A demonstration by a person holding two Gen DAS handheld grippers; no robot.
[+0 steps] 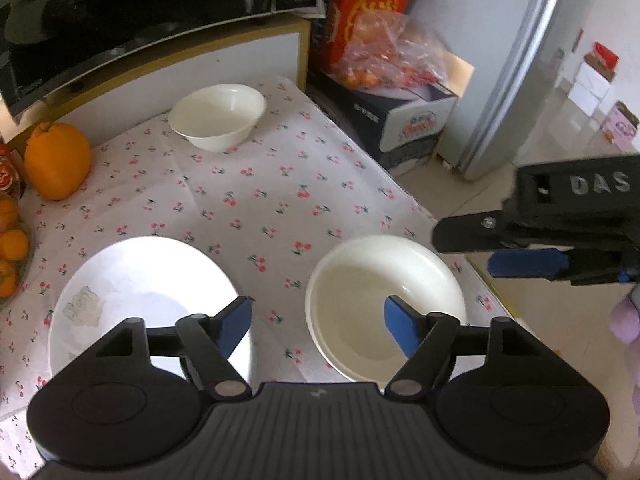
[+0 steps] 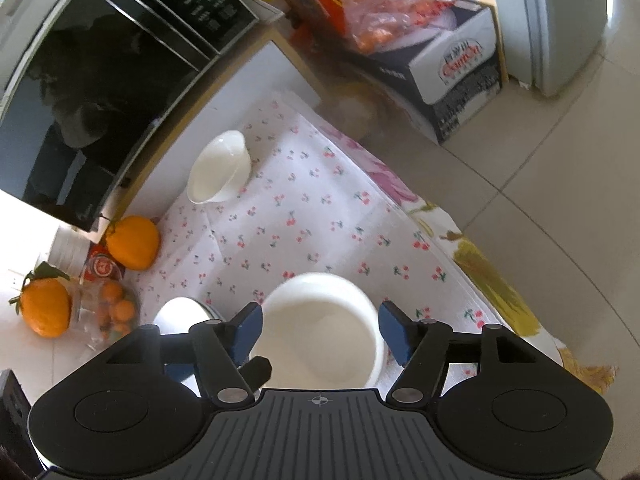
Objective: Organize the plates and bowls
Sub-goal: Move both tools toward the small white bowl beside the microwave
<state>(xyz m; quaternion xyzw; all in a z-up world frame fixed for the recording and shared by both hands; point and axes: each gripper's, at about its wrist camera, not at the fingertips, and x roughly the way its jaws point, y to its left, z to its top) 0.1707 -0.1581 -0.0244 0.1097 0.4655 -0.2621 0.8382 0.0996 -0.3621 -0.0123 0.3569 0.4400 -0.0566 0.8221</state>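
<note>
I see both claws spread, gripping nothing: left gripper (image 1: 318, 330) over open cloth between plate (image 1: 150, 308) and near bowl (image 1: 384, 308); right gripper (image 2: 320, 334) above that bowl by the table edge (image 2: 472, 276).

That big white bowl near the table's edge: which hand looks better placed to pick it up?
The right. Its claw hangs open right over the big bowl, with the bowl between its fingers. The left claw is open too, over bare cloth between the plate and that bowl.

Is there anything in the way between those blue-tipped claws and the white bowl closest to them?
Nothing visible. The near white ceramic bowl sits right below the open right gripper, with only bare cherry-print tablecloth around it. The left gripper, also open, hangs over the gap between that bowl and the white round plate.
</note>
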